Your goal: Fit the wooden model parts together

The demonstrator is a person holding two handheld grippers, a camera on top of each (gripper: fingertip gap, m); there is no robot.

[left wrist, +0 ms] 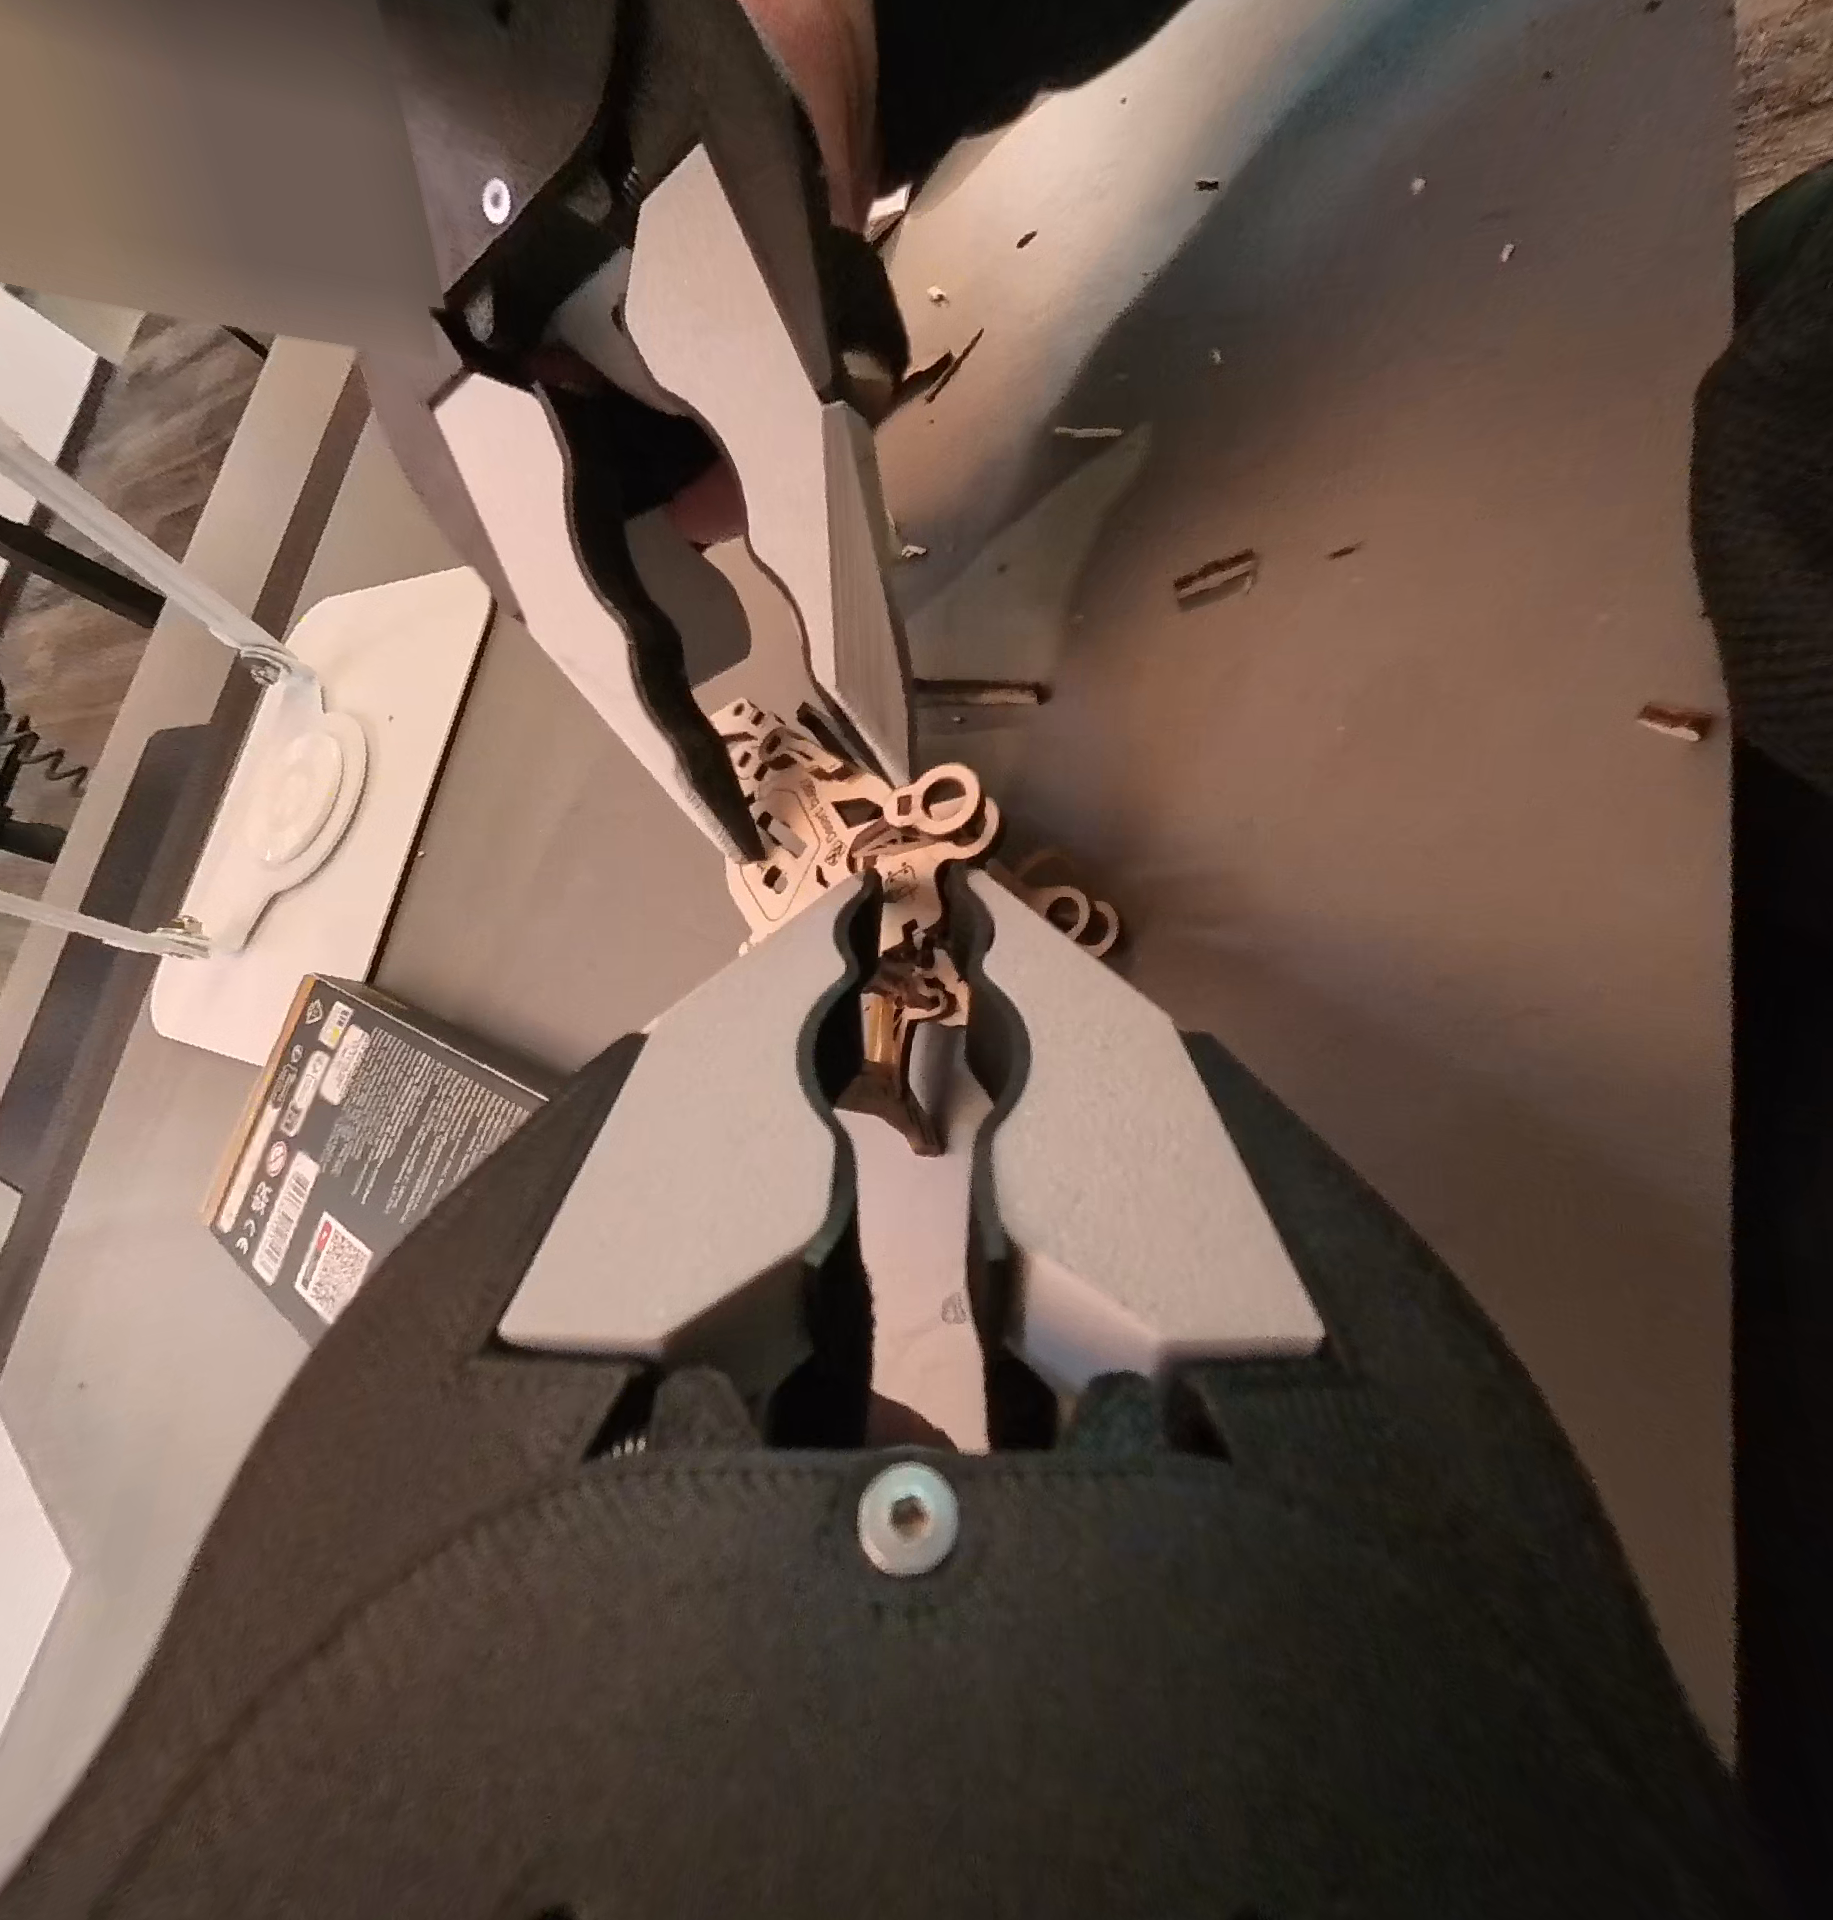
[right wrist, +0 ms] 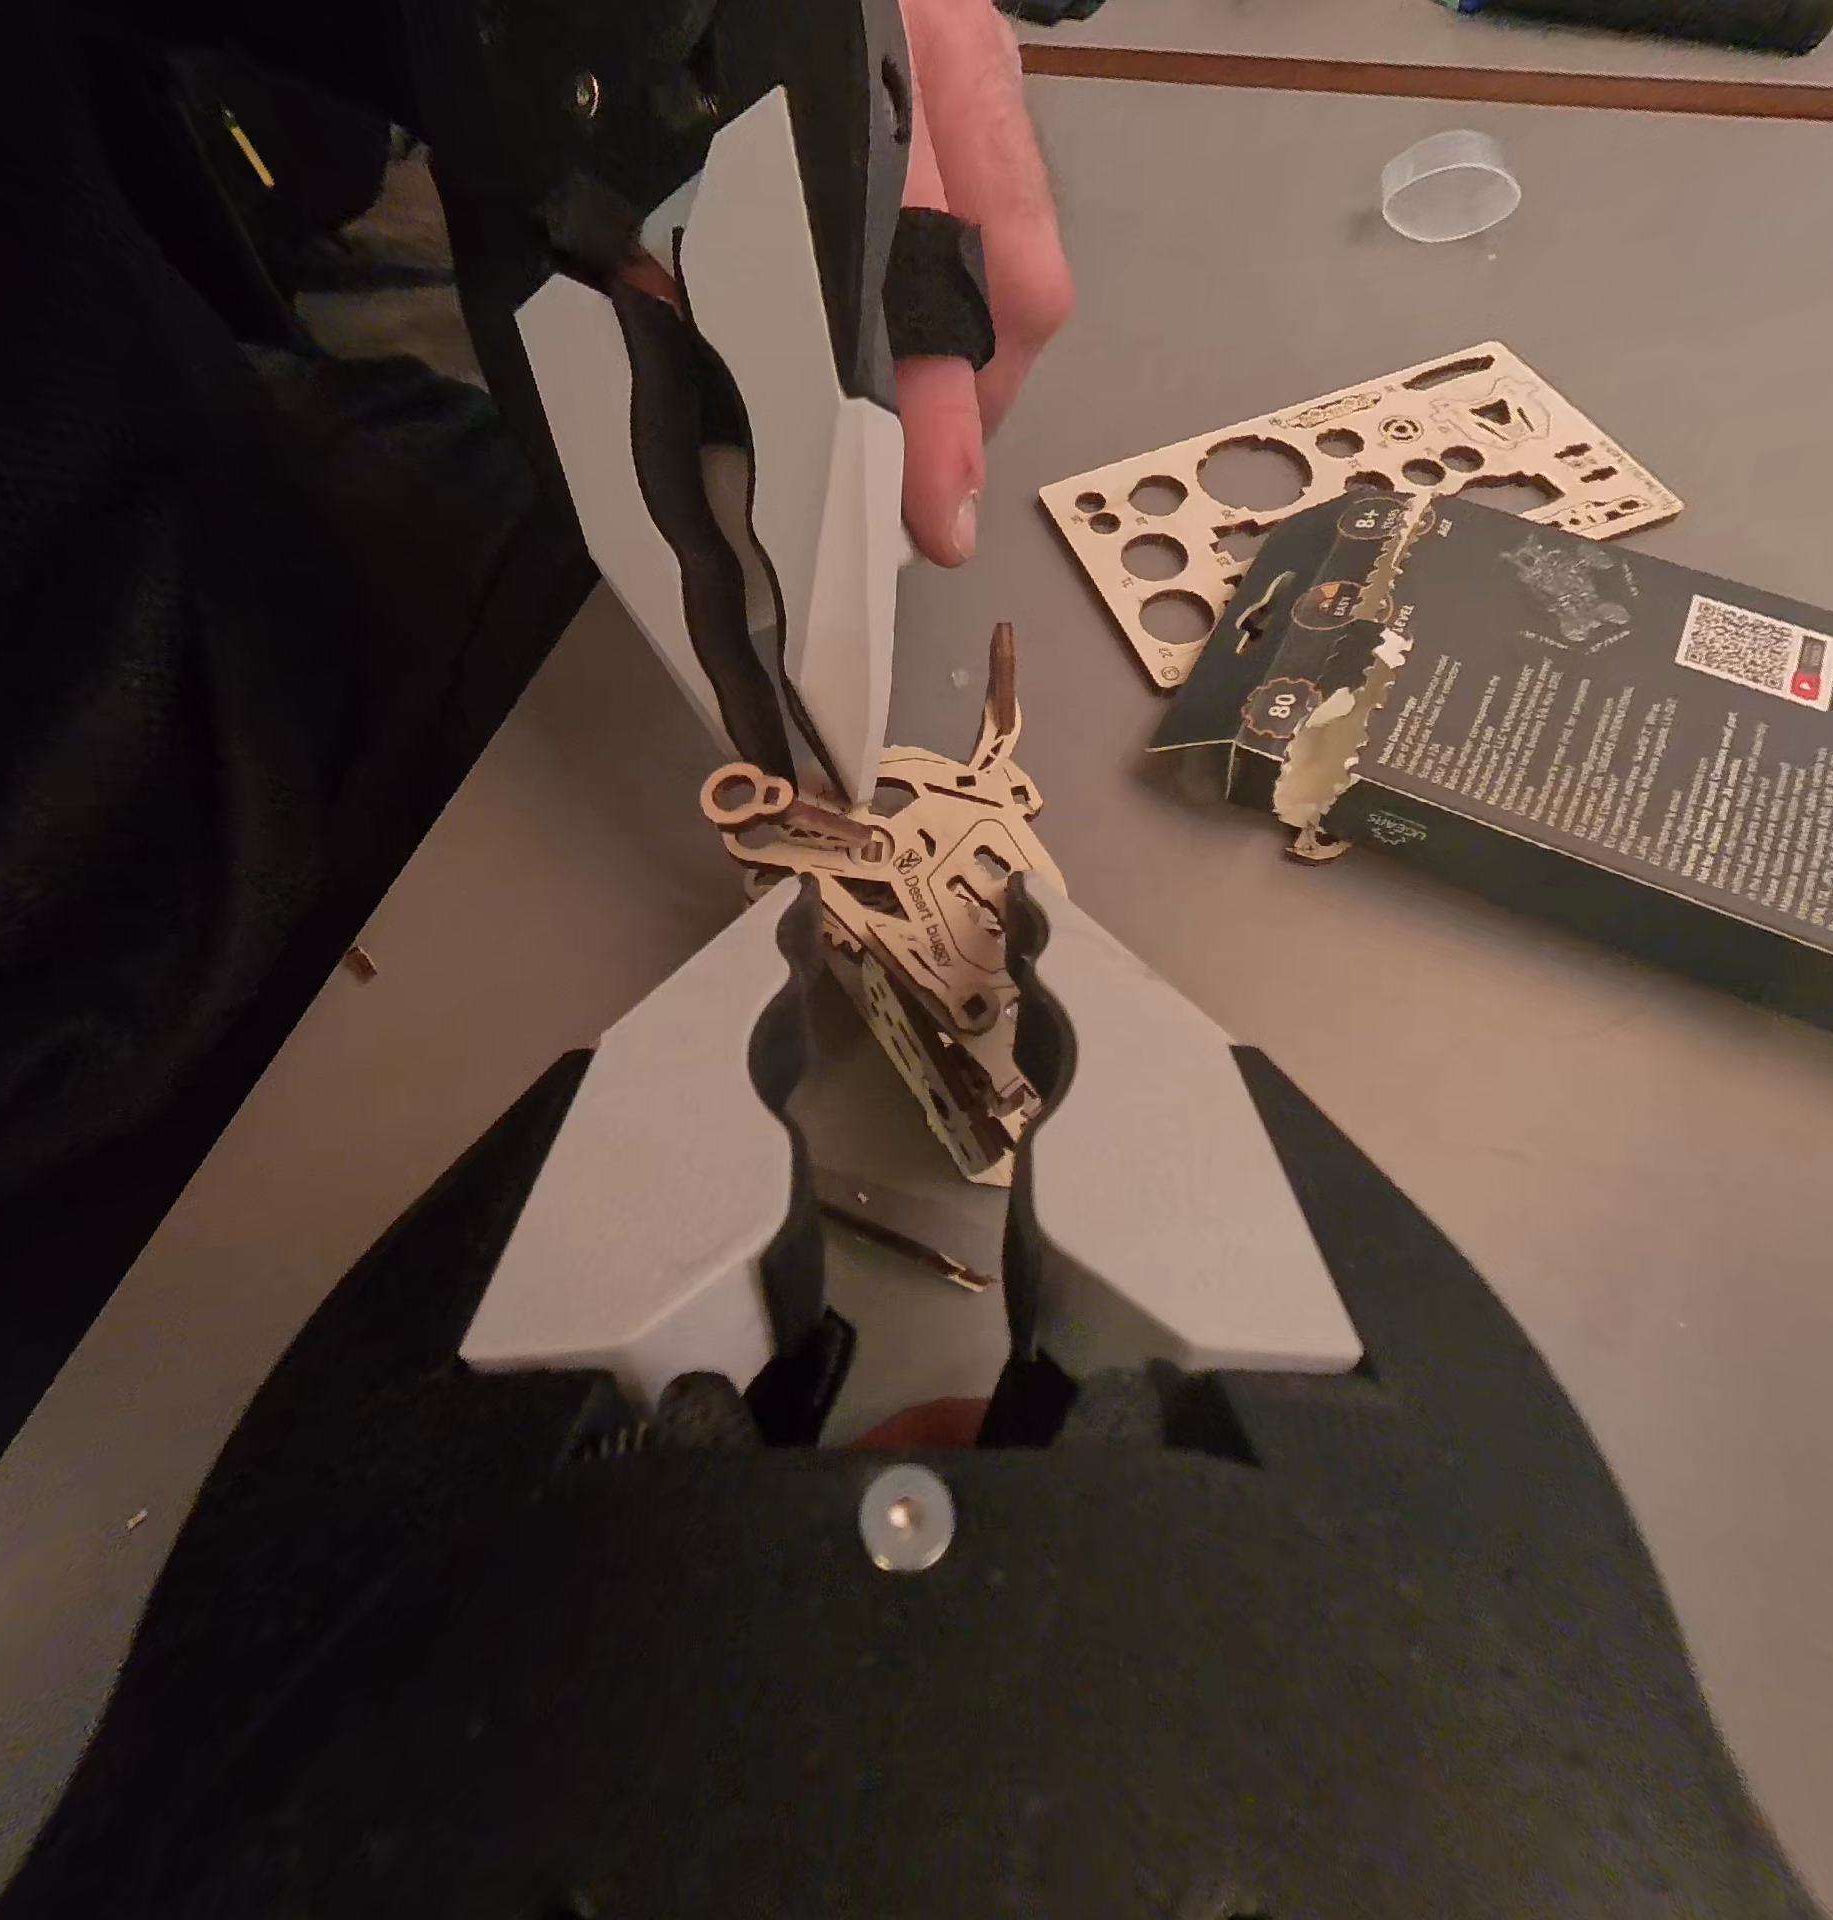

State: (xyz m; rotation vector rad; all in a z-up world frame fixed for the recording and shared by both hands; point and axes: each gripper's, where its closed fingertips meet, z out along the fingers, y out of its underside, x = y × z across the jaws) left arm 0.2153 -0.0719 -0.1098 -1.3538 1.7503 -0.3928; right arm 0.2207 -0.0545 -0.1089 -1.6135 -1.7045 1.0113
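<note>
Wooden model (right wrist: 927, 935) raised above surface (right wrist: 1307, 1195), clamped between right gripper (right wrist: 912, 888) fingers, nearly closed. Left gripper (right wrist: 839, 795) closed on ring-ended part (right wrist: 751, 795) at model's upper-left edge; part axis toward model.

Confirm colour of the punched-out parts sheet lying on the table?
Pale natural wood with darker cut edges: the parts sheet on the grey table, clearest in the right wrist view.

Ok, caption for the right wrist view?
Right hand-held gripper holds wooden model while left hand-held gripper fits a ringed part.
</note>
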